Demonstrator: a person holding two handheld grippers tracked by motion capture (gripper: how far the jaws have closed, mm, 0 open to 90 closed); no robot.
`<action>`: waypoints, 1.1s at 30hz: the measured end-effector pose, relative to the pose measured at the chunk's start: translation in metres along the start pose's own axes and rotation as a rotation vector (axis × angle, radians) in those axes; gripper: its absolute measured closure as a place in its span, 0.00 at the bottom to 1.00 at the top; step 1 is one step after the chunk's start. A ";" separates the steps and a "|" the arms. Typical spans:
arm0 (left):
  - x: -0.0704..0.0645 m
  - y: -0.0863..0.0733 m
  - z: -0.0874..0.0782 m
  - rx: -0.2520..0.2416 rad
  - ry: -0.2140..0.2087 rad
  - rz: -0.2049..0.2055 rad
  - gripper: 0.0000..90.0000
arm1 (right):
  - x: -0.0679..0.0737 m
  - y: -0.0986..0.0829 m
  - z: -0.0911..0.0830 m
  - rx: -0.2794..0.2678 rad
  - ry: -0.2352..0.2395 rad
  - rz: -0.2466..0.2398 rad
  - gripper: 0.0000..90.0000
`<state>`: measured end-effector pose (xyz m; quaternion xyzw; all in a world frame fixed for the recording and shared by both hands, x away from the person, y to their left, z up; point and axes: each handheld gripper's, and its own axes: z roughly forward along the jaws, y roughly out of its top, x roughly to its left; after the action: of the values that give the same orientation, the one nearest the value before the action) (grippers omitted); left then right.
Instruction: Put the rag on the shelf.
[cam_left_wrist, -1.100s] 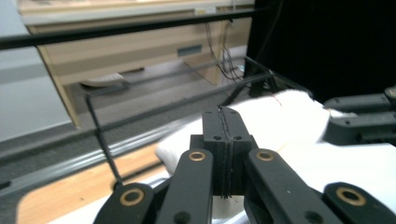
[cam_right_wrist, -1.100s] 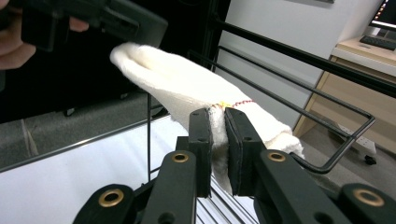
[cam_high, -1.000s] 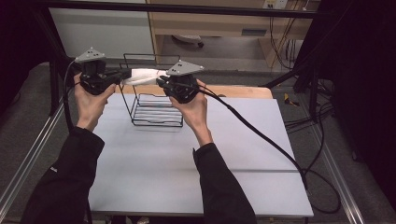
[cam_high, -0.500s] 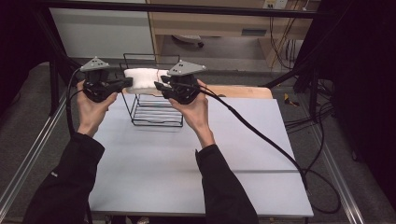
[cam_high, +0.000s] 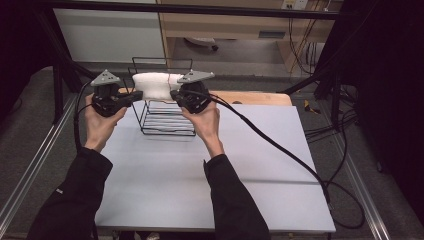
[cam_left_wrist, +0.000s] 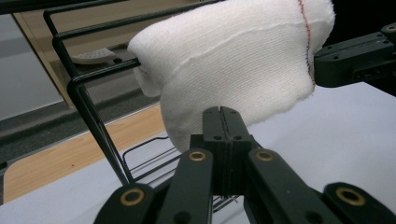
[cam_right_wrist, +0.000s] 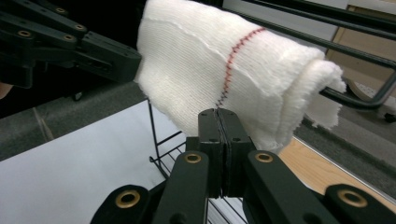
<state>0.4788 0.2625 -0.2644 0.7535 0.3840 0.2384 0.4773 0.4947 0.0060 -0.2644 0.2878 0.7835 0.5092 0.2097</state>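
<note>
High view: both grippers, left and right, have jaws clamped on the cloth, which hides the rack's top, upper center.

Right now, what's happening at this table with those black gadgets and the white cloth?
A person is holding a two-jaw gripper in each hand. The left gripper and the right gripper each pinch one end of a folded white cloth, with jaws closed on its edge. Together they hold it stretched over the top of a black wire rack that stands at the far side of the white table. The cloth looks draped across the rack's top bars.
</note>
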 end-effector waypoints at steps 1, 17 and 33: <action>0.000 -0.001 0.001 0.001 0.000 -0.003 1.00 | -0.001 -0.001 0.001 -0.001 -0.006 0.000 0.99; -0.004 -0.001 -0.004 -0.011 0.009 0.009 0.95 | -0.002 0.000 -0.013 -0.041 0.007 0.013 0.87; -0.010 -0.034 -0.021 0.041 -0.003 0.038 0.58 | -0.022 -0.025 -0.068 -0.003 0.018 0.072 0.44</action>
<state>0.4457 0.2737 -0.2856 0.7707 0.3737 0.2384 0.4576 0.4629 -0.0618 -0.2598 0.3111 0.7736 0.5203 0.1847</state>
